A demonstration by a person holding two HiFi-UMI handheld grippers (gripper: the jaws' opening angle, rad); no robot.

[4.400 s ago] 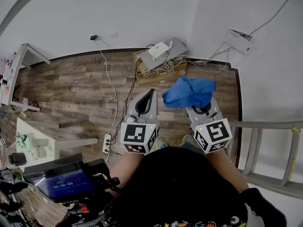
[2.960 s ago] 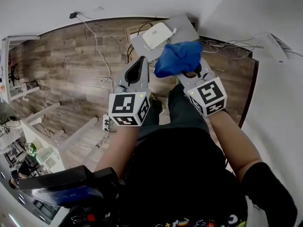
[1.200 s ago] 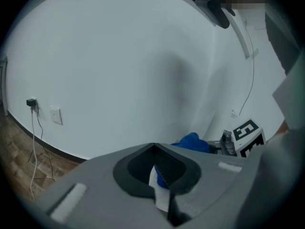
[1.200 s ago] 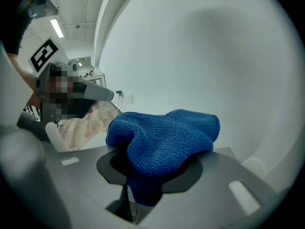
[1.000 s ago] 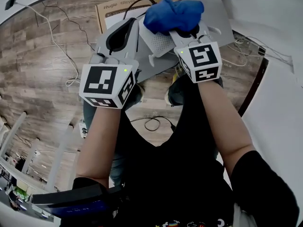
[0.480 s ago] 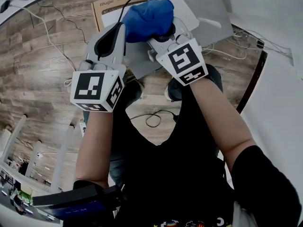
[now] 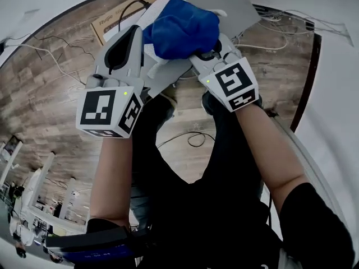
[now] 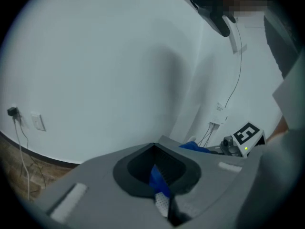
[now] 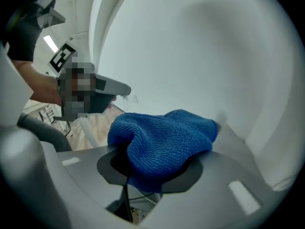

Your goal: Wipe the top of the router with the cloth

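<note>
Two tongs: left tongs [image 7: 133, 35] and right tongs [image 7: 205, 54]. Two marker cubes, the left cube [image 7: 106, 112] and the right cube [image 7: 233, 84]. One blue cloth [image 7: 179, 27], clamped in the right tongs. One white router [image 7: 151, 14] beneath both tongs. One cardboard box [image 7: 109, 27] beyond the left tongs.

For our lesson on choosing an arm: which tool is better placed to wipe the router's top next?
Right. The right tool is shut on the blue cloth over the router; the left tool holds no cloth.
</note>
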